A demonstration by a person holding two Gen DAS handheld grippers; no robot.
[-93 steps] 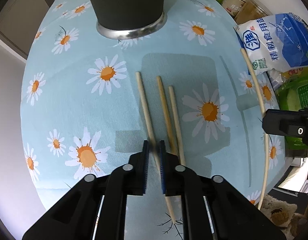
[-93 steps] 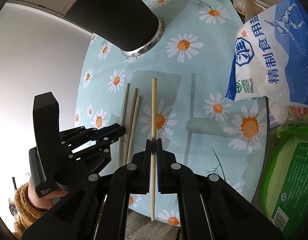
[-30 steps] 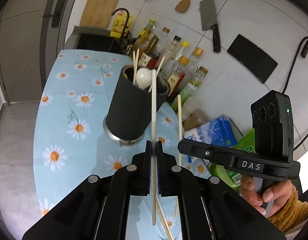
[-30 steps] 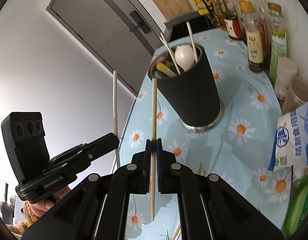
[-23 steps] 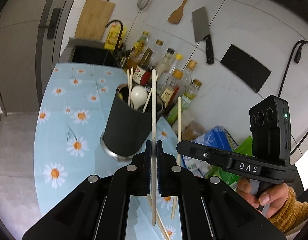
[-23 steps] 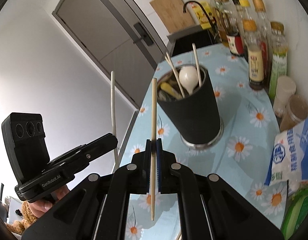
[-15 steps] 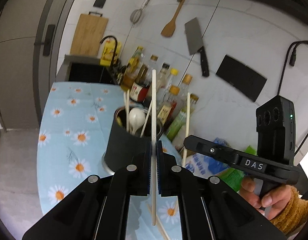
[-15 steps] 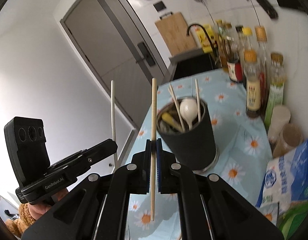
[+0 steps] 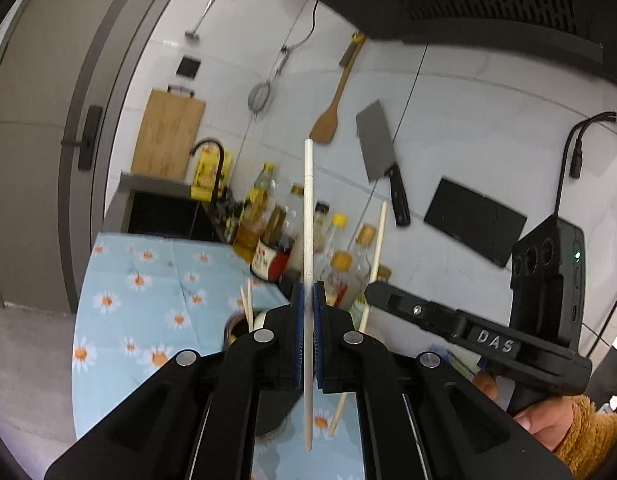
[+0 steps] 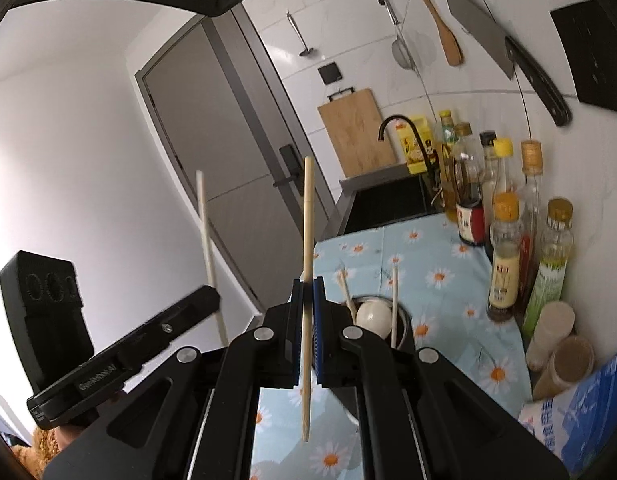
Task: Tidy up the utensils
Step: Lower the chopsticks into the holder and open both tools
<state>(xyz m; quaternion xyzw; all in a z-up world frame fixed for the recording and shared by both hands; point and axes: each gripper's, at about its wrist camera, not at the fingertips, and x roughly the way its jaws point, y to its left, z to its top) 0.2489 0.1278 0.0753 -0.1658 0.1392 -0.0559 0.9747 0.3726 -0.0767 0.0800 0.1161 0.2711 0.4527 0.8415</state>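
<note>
My left gripper (image 9: 307, 293) is shut on a pale chopstick (image 9: 308, 216) that stands upright, held near its lower half. Just right of it my right gripper (image 9: 373, 293) holds a second, browner chopstick (image 9: 377, 248). In the right wrist view the right gripper (image 10: 307, 286) is shut on that chopstick (image 10: 307, 216), and the left gripper (image 10: 209, 299) with its chopstick (image 10: 206, 240) is off to the left. The black utensil holder (image 10: 405, 318) stands below and ahead, with a white spoon (image 10: 373, 318) and chopsticks in it. Gripper fingers hide most of it; only its rim (image 9: 233, 326) shows in the left wrist view.
The table (image 10: 436, 256) has a blue daisy cloth. Oil and sauce bottles (image 10: 504, 252) line the wall on the right, with two jars (image 10: 564, 356) and a blue-white bag (image 10: 580, 416) nearer. A sink (image 10: 388, 200) lies beyond. A cleaver (image 9: 378, 152) and a spatula (image 9: 328, 120) hang on the wall.
Both grippers have risen with their chopsticks and tilted up towards level. The holder has sunk in both views and now sits mostly behind the fingers.
</note>
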